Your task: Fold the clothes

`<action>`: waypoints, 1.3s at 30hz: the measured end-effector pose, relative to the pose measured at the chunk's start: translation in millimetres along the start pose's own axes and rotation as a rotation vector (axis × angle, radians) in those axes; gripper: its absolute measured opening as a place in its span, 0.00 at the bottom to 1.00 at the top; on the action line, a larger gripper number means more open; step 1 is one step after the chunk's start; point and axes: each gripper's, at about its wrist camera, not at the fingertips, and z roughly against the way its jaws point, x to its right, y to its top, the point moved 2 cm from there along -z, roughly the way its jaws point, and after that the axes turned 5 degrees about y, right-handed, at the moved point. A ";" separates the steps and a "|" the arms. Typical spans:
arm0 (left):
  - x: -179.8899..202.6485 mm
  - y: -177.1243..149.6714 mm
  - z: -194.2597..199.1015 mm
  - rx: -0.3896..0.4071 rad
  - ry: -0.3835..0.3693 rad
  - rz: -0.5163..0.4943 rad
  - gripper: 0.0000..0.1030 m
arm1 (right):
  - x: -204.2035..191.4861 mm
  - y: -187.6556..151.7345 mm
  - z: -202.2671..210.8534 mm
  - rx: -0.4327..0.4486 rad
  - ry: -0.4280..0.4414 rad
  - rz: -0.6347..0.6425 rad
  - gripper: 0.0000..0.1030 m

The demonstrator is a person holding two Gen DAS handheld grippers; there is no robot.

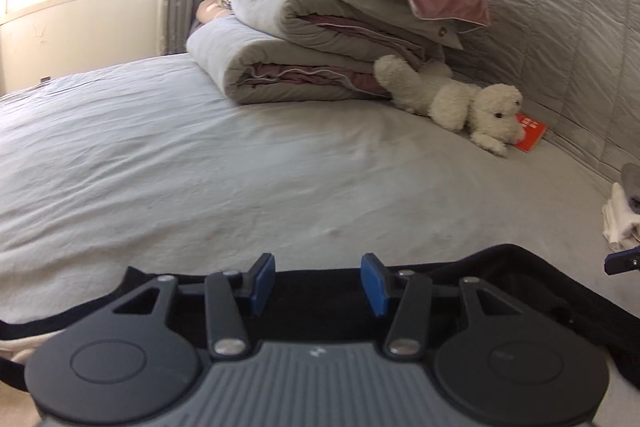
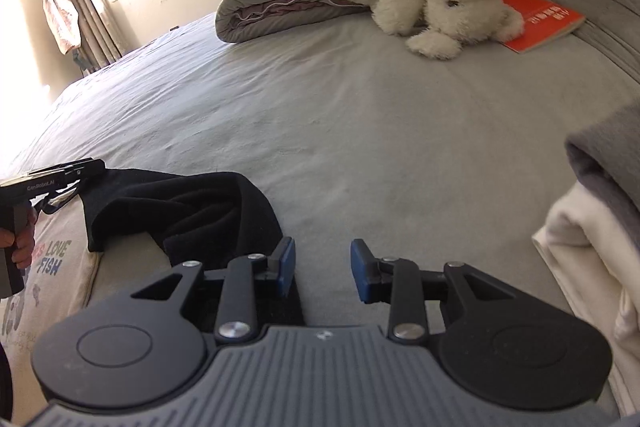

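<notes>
Left gripper (image 1: 318,285) stood open w/ nothing between its blue pads, just above the black fleece garment (image 2: 192,211), which lay rumpled on the pale grey bedsheet (image 2: 320,115) near the front edge. Right gripper (image 2: 323,275) also open, empty, over bare sheet beside the garment's right end. Folded cream & grey clothes (image 2: 592,235) sat at right; white plush dog (image 2: 448,3) lay partly on an orange book (image 2: 548,23) by the stacked grey-pink quilts (image 1: 320,39).

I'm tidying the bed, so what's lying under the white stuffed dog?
An orange book lies on the grey sheet, partly under the white stuffed dog. The dog's head and paw cover one corner of it; that covered part can't be seen.
</notes>
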 end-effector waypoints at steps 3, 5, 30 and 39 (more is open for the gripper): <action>29.6 -3.6 8.2 -0.004 -0.071 -0.034 0.48 | 7.3 -13.2 17.9 0.008 0.007 -0.040 0.33; 48.2 -6.5 12.8 -0.008 -0.114 -0.057 0.48 | 9.7 -22.4 30.7 0.014 0.007 -0.043 0.33; 187.6 -69.4 30.9 -0.070 -0.393 -0.550 0.51 | 22.9 -95.0 56.3 0.023 0.348 -0.514 0.35; 177.0 -67.3 27.3 -0.056 -0.350 -0.528 0.52 | 48.1 -87.3 42.7 0.162 0.350 -0.743 0.35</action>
